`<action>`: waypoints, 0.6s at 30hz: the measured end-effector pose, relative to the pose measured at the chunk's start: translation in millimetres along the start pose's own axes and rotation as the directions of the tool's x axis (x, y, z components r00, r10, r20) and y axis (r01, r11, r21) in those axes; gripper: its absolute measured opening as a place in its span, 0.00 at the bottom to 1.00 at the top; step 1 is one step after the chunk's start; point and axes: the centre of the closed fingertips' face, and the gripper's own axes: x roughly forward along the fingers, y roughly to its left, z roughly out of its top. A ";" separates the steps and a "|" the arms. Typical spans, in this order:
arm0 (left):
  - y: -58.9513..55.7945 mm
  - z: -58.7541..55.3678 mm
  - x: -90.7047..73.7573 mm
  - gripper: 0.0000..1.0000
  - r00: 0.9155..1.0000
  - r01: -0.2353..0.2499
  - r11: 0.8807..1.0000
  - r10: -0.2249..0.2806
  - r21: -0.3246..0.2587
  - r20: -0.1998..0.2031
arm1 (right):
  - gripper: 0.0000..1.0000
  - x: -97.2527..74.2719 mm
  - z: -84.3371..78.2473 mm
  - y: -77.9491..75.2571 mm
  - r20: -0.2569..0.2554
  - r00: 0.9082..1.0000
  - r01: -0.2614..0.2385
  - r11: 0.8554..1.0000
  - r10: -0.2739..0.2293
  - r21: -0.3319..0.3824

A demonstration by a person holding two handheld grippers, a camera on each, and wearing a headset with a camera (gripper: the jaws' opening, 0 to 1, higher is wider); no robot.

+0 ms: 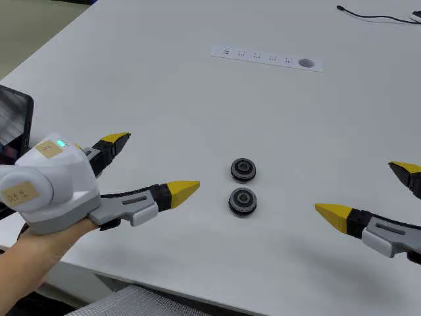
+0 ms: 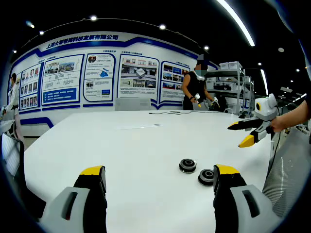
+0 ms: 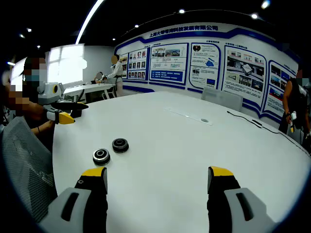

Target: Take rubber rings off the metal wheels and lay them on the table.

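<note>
Broad white tabletop [image 1: 197,99], near edge low in the head view, bare surface on every side. Near the middle, far wheel [image 1: 243,170] and near wheel [image 1: 243,201], just beside each other, a black rubber ring [image 1: 231,203] on each. Both lying between left tool [image 1: 160,162] and right tool [image 1: 356,187], touching neither. Both tools spread wide, holding nothing. Open surface from tools to wheels. Further back, inset socket strip [image 1: 266,58] and black cable [image 1: 375,16]; dark screen [image 1: 13,118] at the left edge.

white socket strip [image 1: 266,58] mid-surface, black cable [image 1: 343,9] far right, dark screen [image 1: 14,122] at left edge, blue-trimmed wall posters [image 2: 97,73], mesh chair [image 3: 24,160].
</note>
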 end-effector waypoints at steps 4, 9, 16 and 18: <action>1.5 0.6 -0.1 0.94 1.000 -0.006 1.000 0.006 -0.002 0.003 | 0.86 -1.9 -1.5 -1.5 -0.002 1.000 0.004 1.000 -0.004 0.002; 1.3 0.7 -0.5 0.94 1.000 -0.004 1.000 0.004 0.001 0.003 | 0.86 -4.1 -2.1 -2.6 0.001 1.000 0.011 1.000 -0.011 0.006; 1.6 1.1 -0.6 0.93 1.000 -0.004 1.000 0.004 0.000 0.000 | 0.86 -5.4 -2.6 -2.9 0.002 1.000 0.017 1.000 -0.017 0.006; 0.6 2.2 -0.8 0.93 1.000 -0.002 1.000 0.002 0.003 0.003 | 0.86 -5.8 -2.4 -2.7 0.003 1.000 0.016 1.000 -0.016 0.010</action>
